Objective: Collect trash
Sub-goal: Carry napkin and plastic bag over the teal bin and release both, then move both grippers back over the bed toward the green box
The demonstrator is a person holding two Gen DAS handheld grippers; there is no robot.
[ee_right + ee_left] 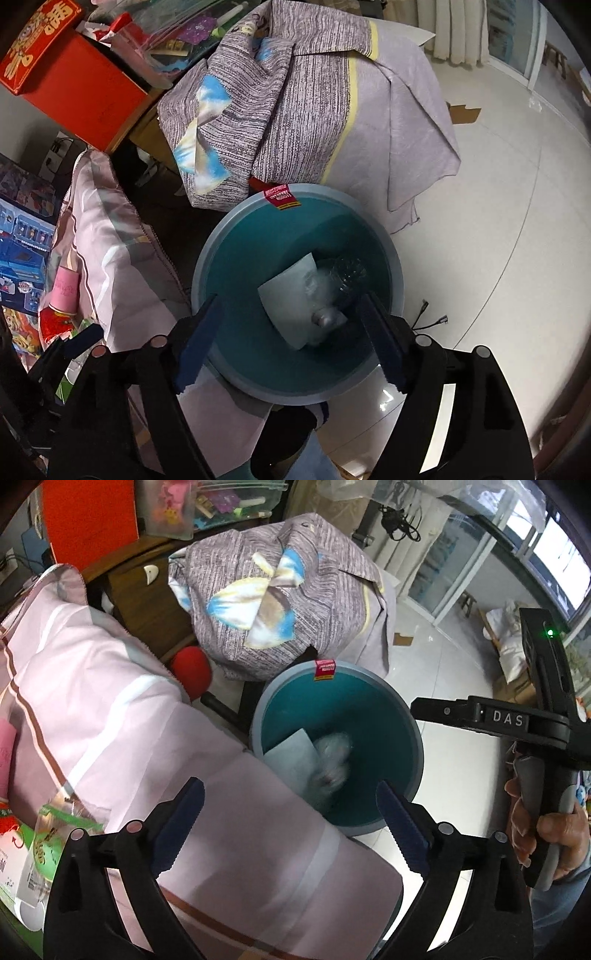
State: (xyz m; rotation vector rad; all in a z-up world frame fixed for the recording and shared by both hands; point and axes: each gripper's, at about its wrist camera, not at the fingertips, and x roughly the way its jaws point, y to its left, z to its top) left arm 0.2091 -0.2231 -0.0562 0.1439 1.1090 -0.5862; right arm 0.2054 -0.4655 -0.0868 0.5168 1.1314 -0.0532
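Note:
A teal bin (258,251) with a grey rim stands on the floor, and the left wrist view shows the bin (369,716) beside the bed. In it lie a pale sheet of paper (288,295) and a clear plastic bottle (343,280); the bottle (332,760) is blurred in the left wrist view. My right gripper (291,306) hangs open over the bin's mouth with nothing between its pads. My left gripper (290,794) is open and empty, over the bedding edge and the bin's near rim. A hand (554,830) holds the right tool's black body (506,720).
Pink striped bedding (110,701) crowds the bin's left side. A grey patterned cloth bundle (295,110) sits just behind the bin. A red box (74,74), toy boxes and wrappers (48,842) lie at the left. White tile floor (498,221) and a cable (432,321) are at the right.

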